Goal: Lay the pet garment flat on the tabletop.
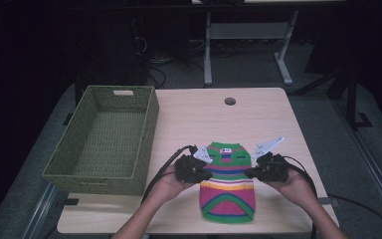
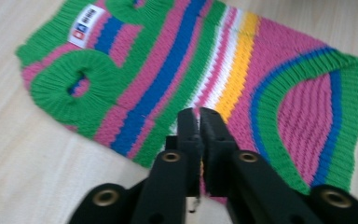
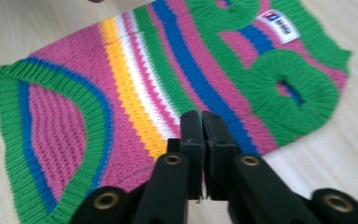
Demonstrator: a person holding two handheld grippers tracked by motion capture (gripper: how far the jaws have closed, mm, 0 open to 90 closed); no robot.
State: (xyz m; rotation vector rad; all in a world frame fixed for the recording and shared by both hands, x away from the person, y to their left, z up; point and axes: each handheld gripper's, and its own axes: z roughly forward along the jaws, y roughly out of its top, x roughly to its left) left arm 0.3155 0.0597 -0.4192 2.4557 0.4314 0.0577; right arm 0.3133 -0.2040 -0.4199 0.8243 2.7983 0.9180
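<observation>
A small knit sweater with pink, green, blue, yellow and white stripes lies flat on the wooden table, its white label at the far end. My left gripper is at its left edge and my right gripper at its right edge, each held in a hand. In the left gripper view the sweater spreads under the left gripper, whose jaws are shut over the striped middle. In the right gripper view the right gripper is likewise shut above the sweater. No cloth shows between either pair of jaws.
A green woven basket stands empty on the table's left side, close to my left hand. A round cable hole sits near the far edge. Bare tabletop lies beyond the sweater. Table legs and cables stand on the dark floor behind.
</observation>
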